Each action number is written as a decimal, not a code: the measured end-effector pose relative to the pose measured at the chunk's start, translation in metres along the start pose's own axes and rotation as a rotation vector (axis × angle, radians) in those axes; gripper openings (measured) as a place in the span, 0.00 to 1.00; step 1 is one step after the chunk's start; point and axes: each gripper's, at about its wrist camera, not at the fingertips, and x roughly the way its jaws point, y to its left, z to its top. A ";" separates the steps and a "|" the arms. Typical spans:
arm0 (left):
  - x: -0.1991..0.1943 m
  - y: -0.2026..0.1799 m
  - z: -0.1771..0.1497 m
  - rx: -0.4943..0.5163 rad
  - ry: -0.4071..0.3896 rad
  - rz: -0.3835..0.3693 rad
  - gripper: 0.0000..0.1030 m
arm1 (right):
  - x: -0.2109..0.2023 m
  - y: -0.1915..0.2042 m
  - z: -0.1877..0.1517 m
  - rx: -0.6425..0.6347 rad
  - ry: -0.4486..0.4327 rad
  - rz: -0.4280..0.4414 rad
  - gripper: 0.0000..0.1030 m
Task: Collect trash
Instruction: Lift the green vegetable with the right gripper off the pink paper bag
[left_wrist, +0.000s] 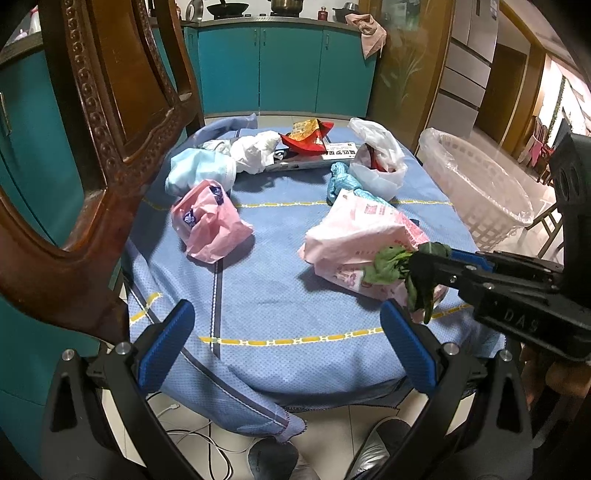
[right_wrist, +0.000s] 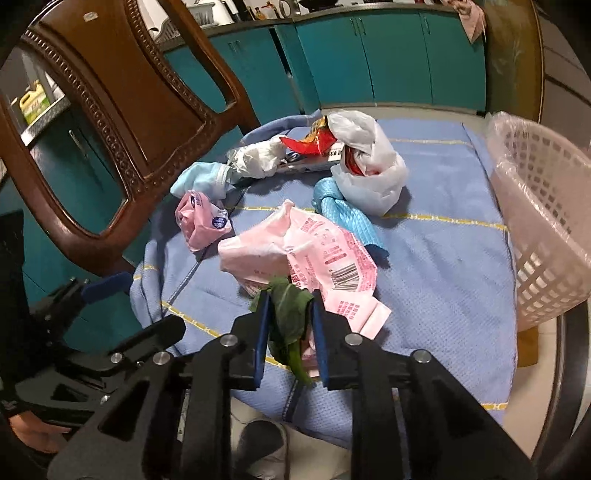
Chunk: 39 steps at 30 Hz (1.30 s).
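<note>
A wilted green leaf (right_wrist: 286, 314) hangs between the blue pads of my right gripper (right_wrist: 290, 299), which is shut on it just in front of a large printed pink bag (right_wrist: 317, 247). In the left wrist view the right gripper (left_wrist: 424, 269) holds the leaf (left_wrist: 388, 267) over that pink bag (left_wrist: 354, 236). My left gripper (left_wrist: 288, 317) stands open over the near edge of the blue tablecloth (left_wrist: 277, 288), nothing between its fingers. More trash lies on the cloth: a small pink bag (left_wrist: 208, 221), a white bag with red contents (left_wrist: 376, 158), a red snack wrapper (left_wrist: 306, 142).
A white lattice basket (left_wrist: 480, 184) lined with clear plastic stands off the table's right side. A carved wooden chair (left_wrist: 110, 129) rises at the left. A teal cloth (left_wrist: 340, 181), a light blue bag (left_wrist: 195, 170) and crumpled white plastic (left_wrist: 255, 151) lie further back. Cables run across the floor below.
</note>
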 end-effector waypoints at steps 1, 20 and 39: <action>0.000 0.000 0.000 0.000 0.000 0.000 0.97 | -0.001 -0.001 0.000 -0.001 -0.006 -0.003 0.22; 0.003 -0.002 -0.001 0.004 0.011 -0.004 0.97 | -0.002 -0.001 -0.002 -0.047 0.013 -0.045 0.10; 0.001 -0.001 -0.001 0.004 0.009 -0.006 0.97 | 0.010 0.010 -0.009 -0.156 0.058 -0.102 0.22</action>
